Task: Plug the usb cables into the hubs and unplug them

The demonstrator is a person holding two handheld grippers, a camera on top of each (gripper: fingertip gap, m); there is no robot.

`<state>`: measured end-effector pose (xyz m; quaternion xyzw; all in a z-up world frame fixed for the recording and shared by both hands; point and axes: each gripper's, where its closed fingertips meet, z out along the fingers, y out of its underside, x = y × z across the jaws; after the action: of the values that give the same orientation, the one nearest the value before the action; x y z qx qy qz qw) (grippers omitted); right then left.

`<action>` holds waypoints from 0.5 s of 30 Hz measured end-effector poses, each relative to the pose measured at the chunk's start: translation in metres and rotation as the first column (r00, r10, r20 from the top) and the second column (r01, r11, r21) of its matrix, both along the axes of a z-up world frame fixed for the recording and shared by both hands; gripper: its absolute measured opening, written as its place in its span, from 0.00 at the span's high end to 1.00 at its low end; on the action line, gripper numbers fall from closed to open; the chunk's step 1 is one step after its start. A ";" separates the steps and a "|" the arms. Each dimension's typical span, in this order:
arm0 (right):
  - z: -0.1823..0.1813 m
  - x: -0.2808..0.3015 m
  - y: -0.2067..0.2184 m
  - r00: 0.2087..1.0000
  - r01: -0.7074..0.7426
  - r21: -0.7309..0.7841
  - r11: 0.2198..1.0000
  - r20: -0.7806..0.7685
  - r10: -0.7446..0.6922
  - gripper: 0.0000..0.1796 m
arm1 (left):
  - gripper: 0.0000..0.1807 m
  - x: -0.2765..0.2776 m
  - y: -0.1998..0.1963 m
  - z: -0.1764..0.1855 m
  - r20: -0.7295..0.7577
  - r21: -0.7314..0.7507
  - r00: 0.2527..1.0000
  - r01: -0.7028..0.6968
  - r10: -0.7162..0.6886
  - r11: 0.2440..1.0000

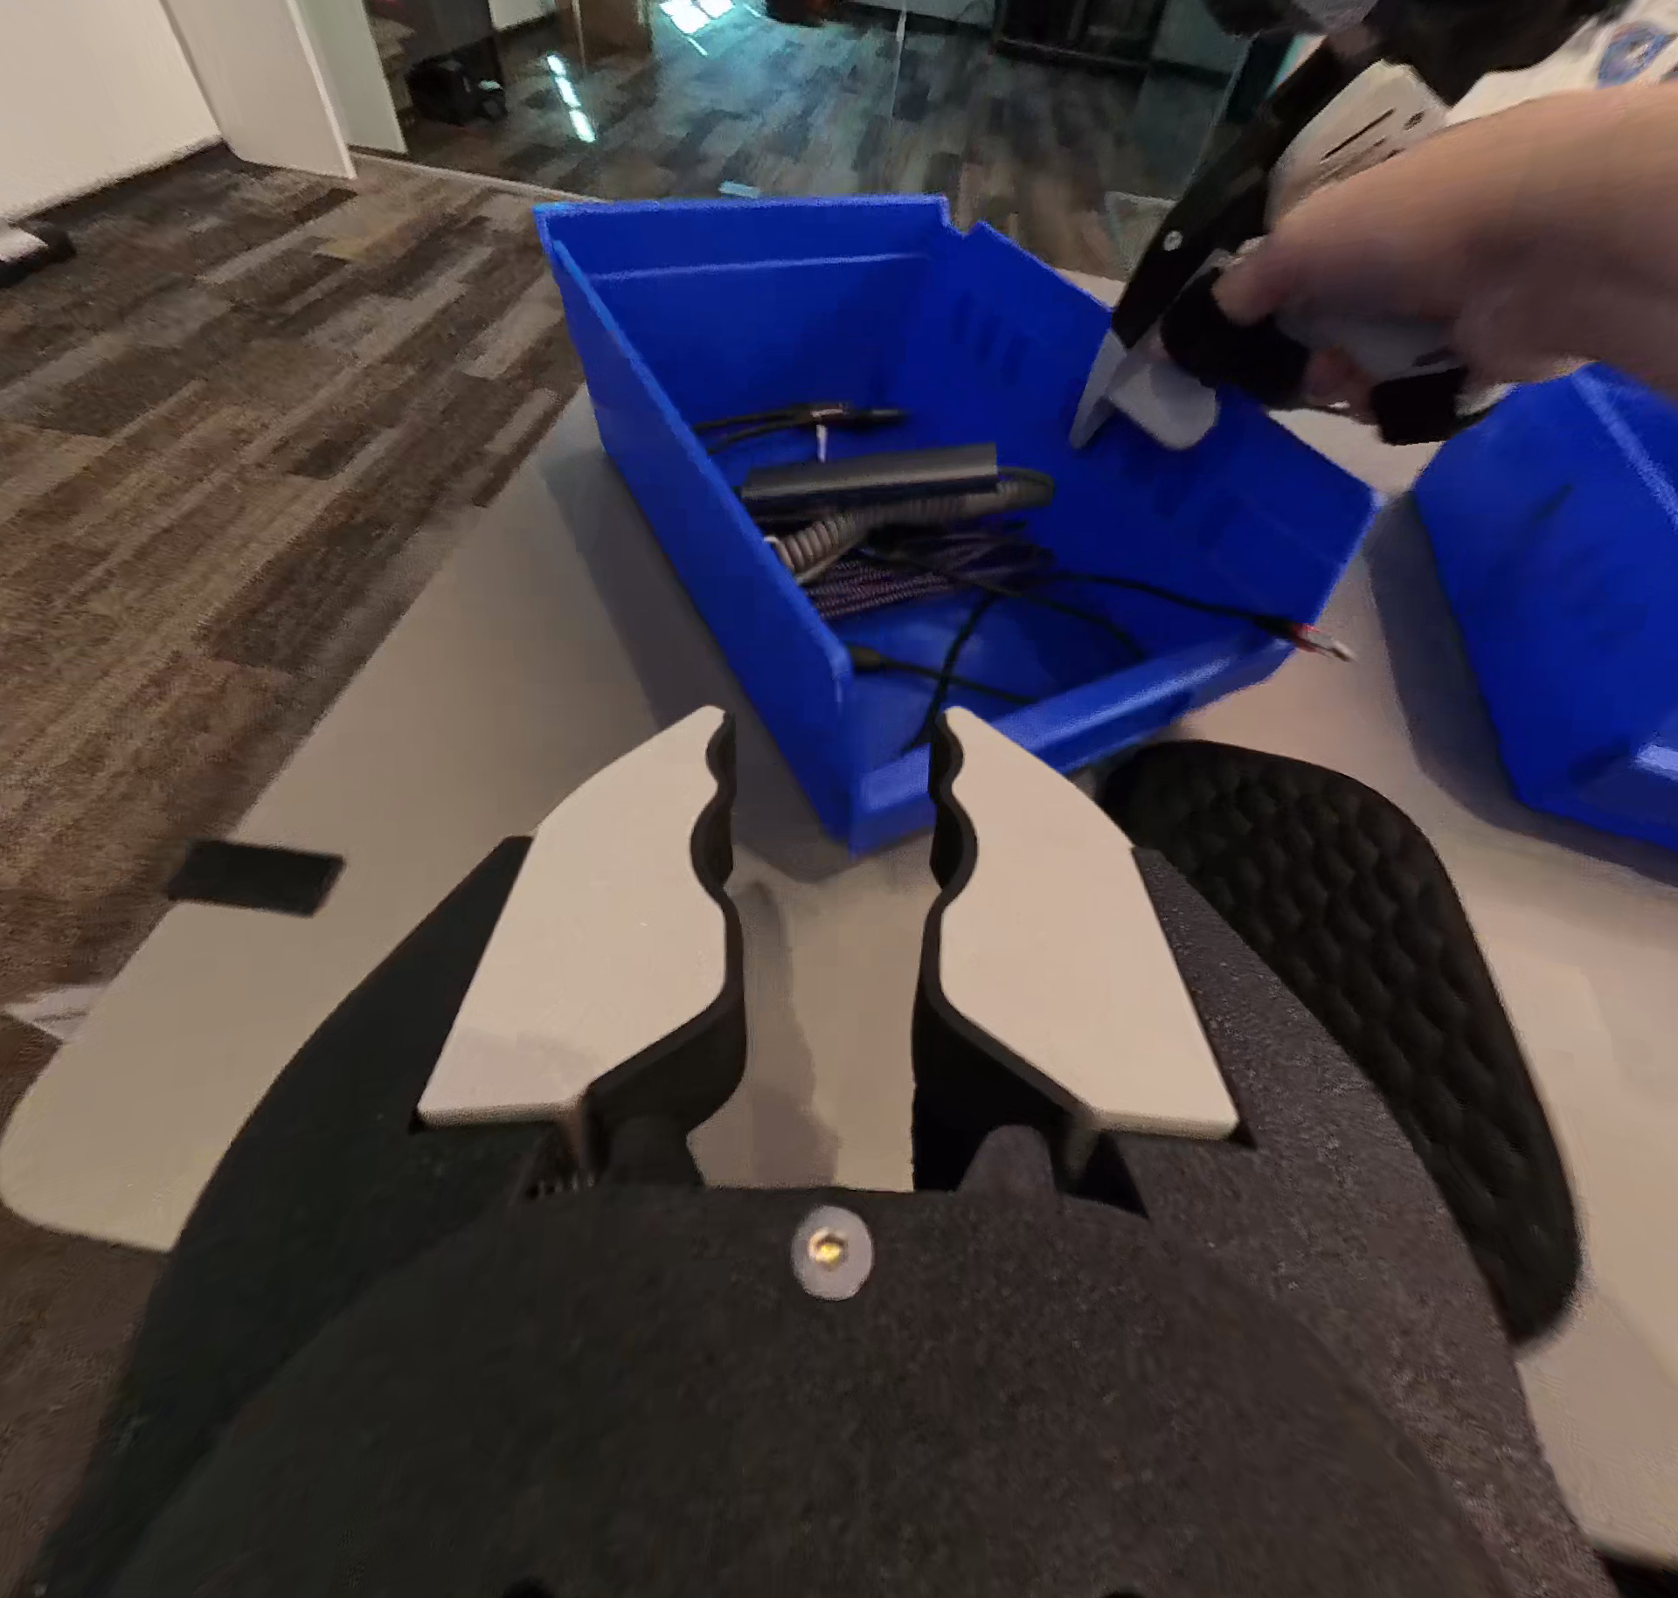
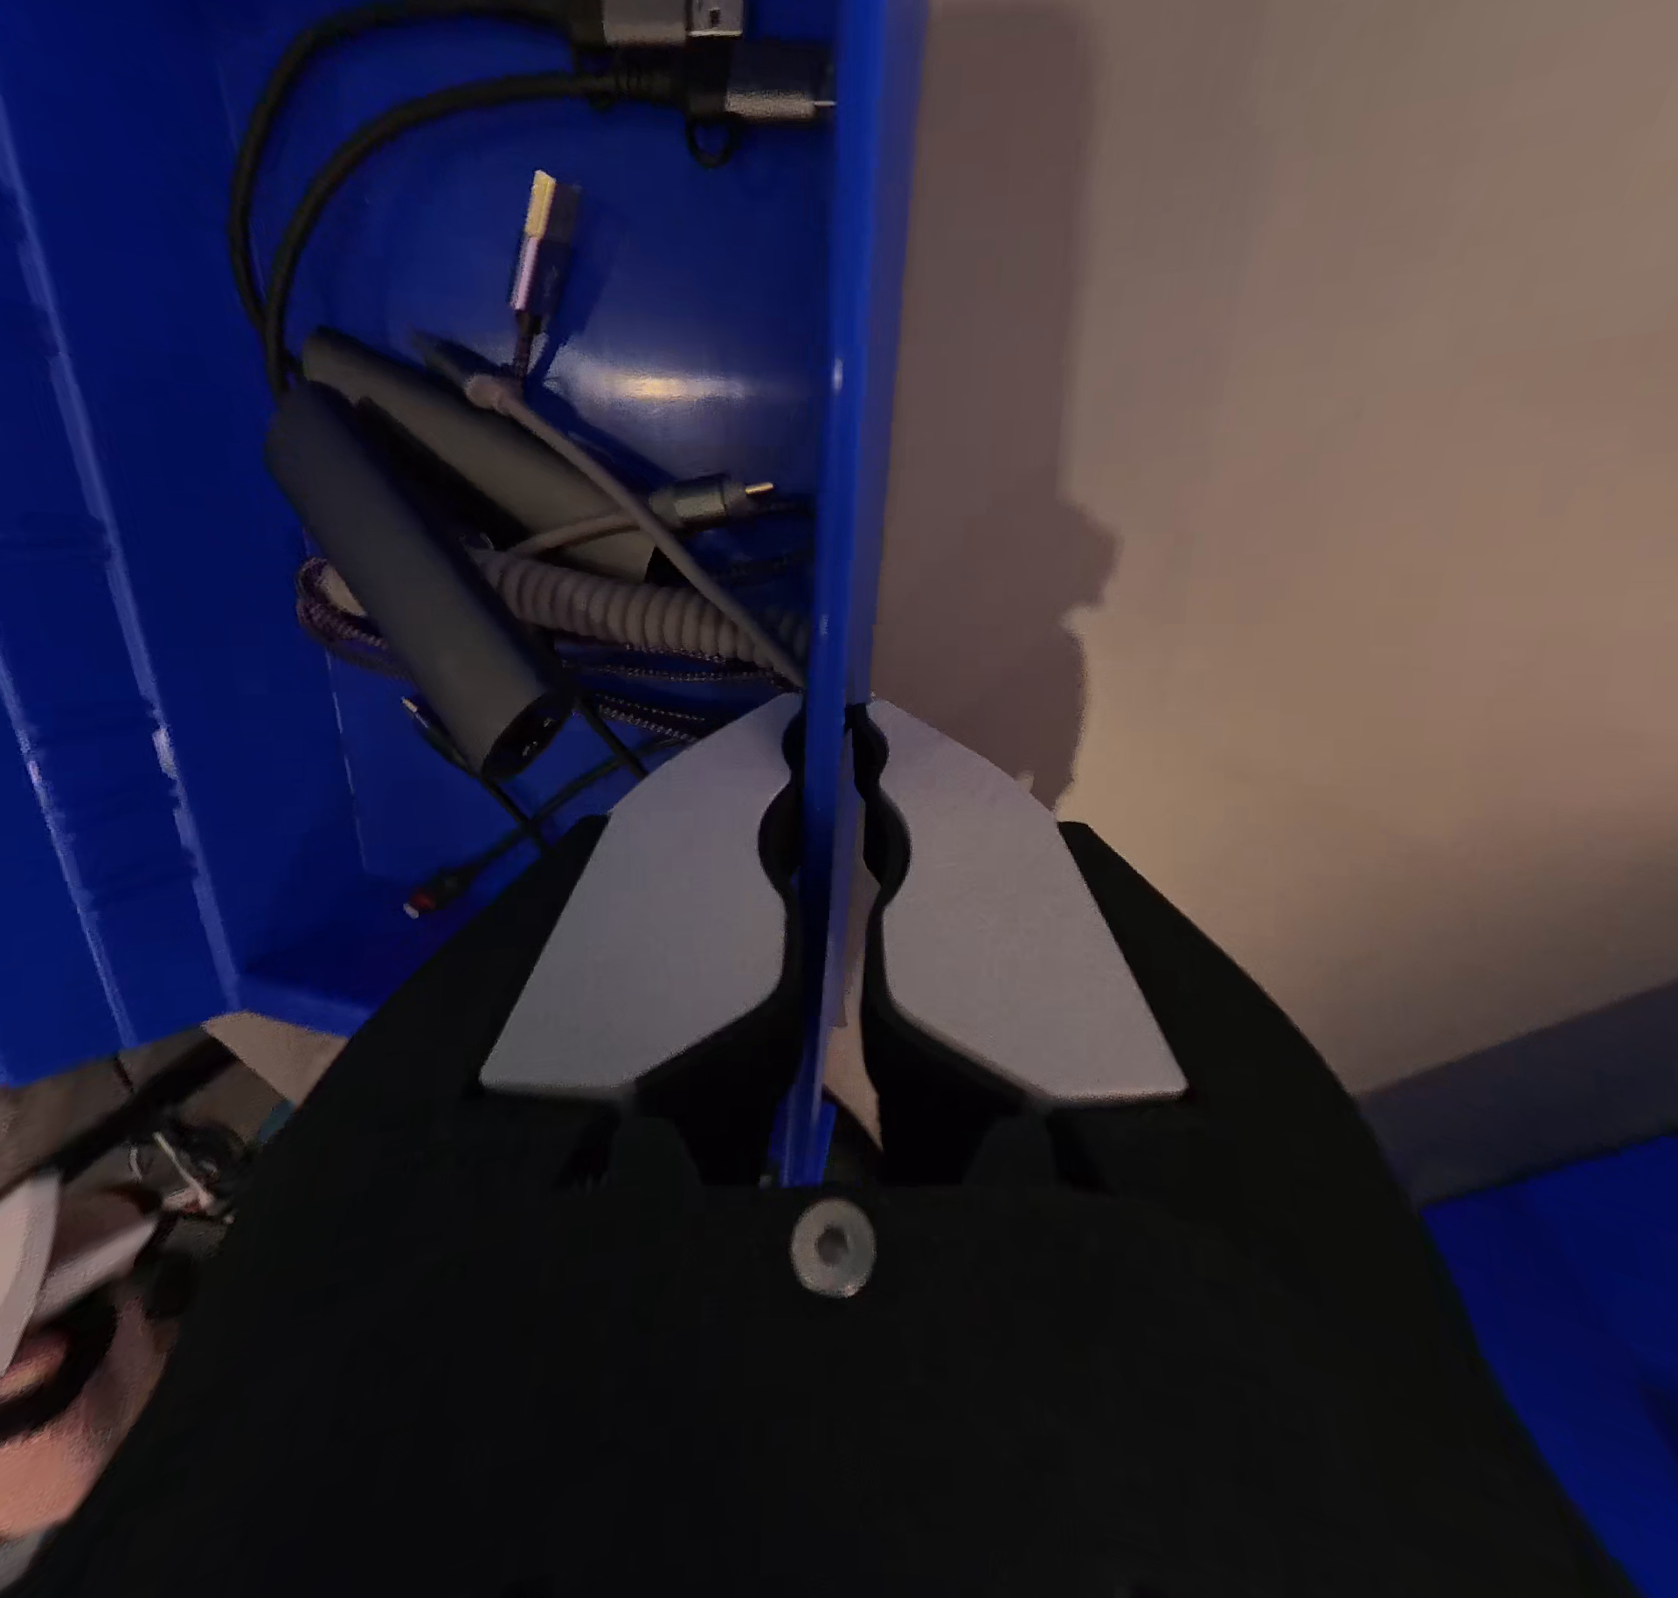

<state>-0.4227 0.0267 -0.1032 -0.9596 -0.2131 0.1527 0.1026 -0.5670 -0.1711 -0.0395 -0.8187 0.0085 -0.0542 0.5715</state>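
Observation:
A blue bin stands on the grey table and holds a dark grey USB hub, a grey coiled cable and several black and purple braided cables. My left gripper is open and empty, just in front of the bin's near corner. My right gripper is shut on the bin's side wall, one finger inside and one outside; it also shows in the left wrist view, held by a hand. In the right wrist view the hub lies among USB plugs.
A second blue bin stands to the right on the table. A black textured pad lies near my left gripper. The table edge runs along the left, with patterned floor beyond. Left tips to right tips: about 25 centimetres.

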 end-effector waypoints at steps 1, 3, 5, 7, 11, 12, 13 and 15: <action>0.003 0.001 0.000 1.000 -0.003 0.003 1.000 -0.010 0.003 0.96 | 0.78 0.000 0.009 -0.003 -0.052 -0.009 0.998 -0.023 0.022 1.000; 0.016 0.003 0.001 0.998 0.009 0.022 1.000 -0.055 -0.008 0.97 | 0.78 0.004 0.023 -0.012 -0.131 -0.047 0.990 -0.048 0.042 0.998; 0.033 0.009 0.008 0.996 0.016 0.086 0.996 -0.085 -0.009 0.90 | 0.79 0.009 0.036 -0.019 -0.158 -0.058 0.987 -0.051 0.041 0.997; 0.053 0.023 0.011 0.995 0.001 0.152 0.988 -0.098 0.014 0.87 | 0.78 0.006 0.046 -0.025 -0.192 -0.065 0.979 -0.078 0.064 0.995; 0.104 0.044 -0.007 0.931 -0.059 0.174 0.983 -0.346 0.117 0.87 | 0.83 -0.001 0.059 -0.045 -0.179 -0.135 0.983 -0.057 0.032 0.989; 0.122 0.048 -0.016 0.873 -0.067 0.156 0.986 -0.469 0.134 0.89 | 0.82 0.000 0.062 -0.045 -0.142 -0.133 0.990 -0.033 0.014 0.990; 0.142 0.052 -0.027 0.783 -0.087 0.126 0.988 -0.604 0.146 0.95 | 0.84 -0.001 0.064 -0.044 -0.111 -0.132 0.994 -0.021 0.006 0.991; 0.190 0.069 -0.051 0.526 -0.134 0.071 0.988 -0.840 0.132 1.00 | 0.85 -0.005 0.068 -0.043 -0.089 -0.138 0.996 0.010 -0.022 0.990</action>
<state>-0.3533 -0.0238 0.0872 -0.7485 -0.2097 0.6030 0.1794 -0.5719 -0.1028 -0.0828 -0.8576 0.0372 -0.0223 0.5126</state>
